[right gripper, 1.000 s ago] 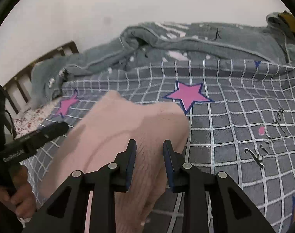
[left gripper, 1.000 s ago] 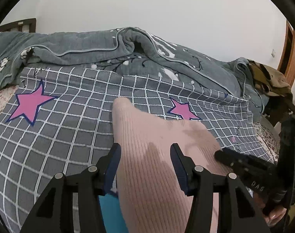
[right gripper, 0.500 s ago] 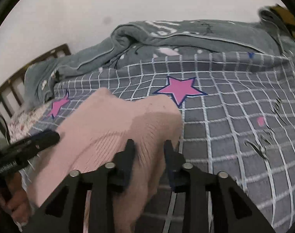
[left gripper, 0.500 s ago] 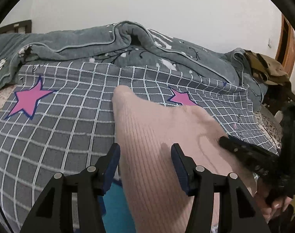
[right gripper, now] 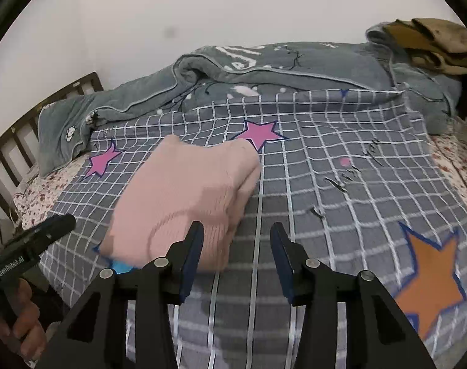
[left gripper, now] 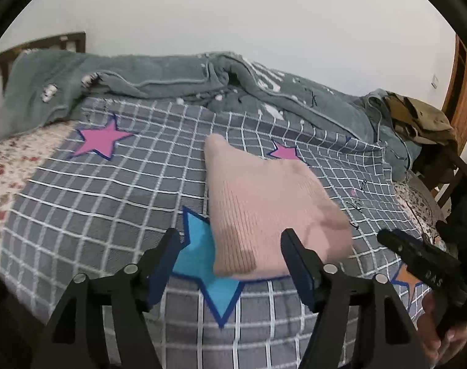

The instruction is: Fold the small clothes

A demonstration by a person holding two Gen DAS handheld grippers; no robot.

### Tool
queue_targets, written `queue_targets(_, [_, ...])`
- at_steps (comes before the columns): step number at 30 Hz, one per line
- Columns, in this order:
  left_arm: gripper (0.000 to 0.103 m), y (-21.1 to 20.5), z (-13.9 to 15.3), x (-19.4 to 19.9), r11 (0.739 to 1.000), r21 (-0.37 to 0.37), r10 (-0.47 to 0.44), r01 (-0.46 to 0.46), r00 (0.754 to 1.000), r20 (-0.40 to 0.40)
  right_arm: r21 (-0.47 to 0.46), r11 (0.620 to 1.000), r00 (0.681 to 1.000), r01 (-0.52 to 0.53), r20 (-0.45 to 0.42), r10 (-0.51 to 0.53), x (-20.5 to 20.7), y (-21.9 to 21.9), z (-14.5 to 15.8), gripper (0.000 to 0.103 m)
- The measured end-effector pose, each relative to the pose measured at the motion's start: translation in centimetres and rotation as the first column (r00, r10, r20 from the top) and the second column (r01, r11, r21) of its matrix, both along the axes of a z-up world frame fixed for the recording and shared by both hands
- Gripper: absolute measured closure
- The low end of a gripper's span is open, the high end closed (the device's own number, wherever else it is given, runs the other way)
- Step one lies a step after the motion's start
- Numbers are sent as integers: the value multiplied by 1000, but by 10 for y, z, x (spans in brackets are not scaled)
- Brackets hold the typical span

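Folded pink knit [left gripper: 264, 212] flat on checked bedspread [left gripper: 95, 203], just ahead of left gripper [left gripper: 230, 264], left of right gripper [right gripper: 236, 255]; both spread, empty. Orange star [right gripper: 430, 279] whole only from right wrist.

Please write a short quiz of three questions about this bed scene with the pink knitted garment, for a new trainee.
1. True or false: the left claw is shut on the pink knitted garment.
2. The garment partly covers a star on the checked sheet. Its colour is: A) orange, B) blue, C) green.
3. Fill in: in the right wrist view, the right claw is ____, with nothing between its fingers.

Key
1. False: its jaws stand apart, and the garment lies folded on the sheet.
2. B.
3. Open.
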State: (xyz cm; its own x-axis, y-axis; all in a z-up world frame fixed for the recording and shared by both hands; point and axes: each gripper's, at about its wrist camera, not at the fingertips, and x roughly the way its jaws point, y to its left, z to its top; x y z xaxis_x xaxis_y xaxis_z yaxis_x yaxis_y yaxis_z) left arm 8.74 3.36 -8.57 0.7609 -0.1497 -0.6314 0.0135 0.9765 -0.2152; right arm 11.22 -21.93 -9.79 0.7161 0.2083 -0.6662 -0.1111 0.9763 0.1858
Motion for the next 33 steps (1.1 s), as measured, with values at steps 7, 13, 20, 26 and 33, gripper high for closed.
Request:
queue_targets(7, [22,-20,45,-56,994,106,-1,-8,996,84,-65,997,999,27,32,-25,-59,12,22,16])
queue_targets(13, [18,-31,65,-83,991,135,-22,8,994,104,-71,996,993,45,115,-37,-93,12,50,5])
queue_targets(20, [17,-29,70,-94,991,131,-6,-9,994,114,-84,995,990,58,132,-46,-109,7,61,5])
queue_targets(26, [16,-26,72,-98,990,135,13,-29,993,119,-69,996,990,56,133,-47,-113,4,63,5])
queue_targets(33, [16,-25,74,-100,990,137,25,-42,992,124,-66,996,990,61,134,-52,-115,4,64,5])
